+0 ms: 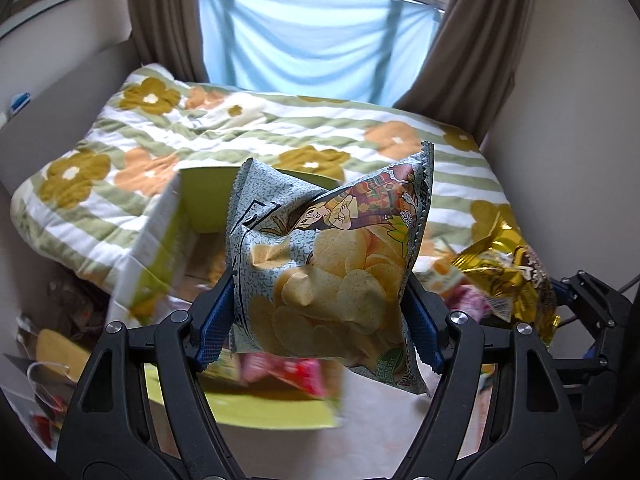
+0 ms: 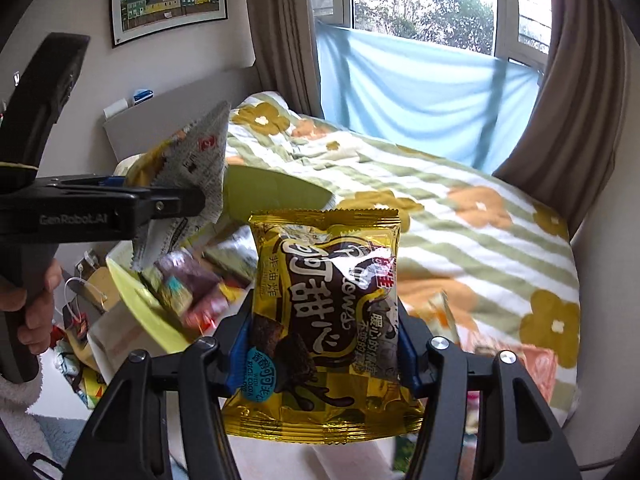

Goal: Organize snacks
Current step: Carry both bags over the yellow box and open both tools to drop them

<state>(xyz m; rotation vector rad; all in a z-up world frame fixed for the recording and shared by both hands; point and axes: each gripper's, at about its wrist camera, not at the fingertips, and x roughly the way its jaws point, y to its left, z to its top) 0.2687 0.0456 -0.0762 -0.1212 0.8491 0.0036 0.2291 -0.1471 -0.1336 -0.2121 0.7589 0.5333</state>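
Note:
My left gripper (image 1: 320,312) is shut on a grey-blue potato chip bag (image 1: 328,264) and holds it in the air above an open yellow-green box (image 1: 272,408) with small snack packs inside. My right gripper (image 2: 322,344) is shut on a gold chocolate snack bag (image 2: 326,320), upright between the blue pads. In the right wrist view the left gripper (image 2: 176,200) shows at the left with the chip bag (image 2: 192,160), over the box (image 2: 132,292). The gold bag (image 1: 508,272) shows at the right edge of the left wrist view.
A bed with a flowered, green-striped quilt (image 1: 260,132) lies behind the box. Loose snack packs (image 2: 528,360) lie on the bed at the right. Clutter and bags (image 1: 44,360) sit on the floor to the left. Curtains and a window (image 2: 420,8) are at the back.

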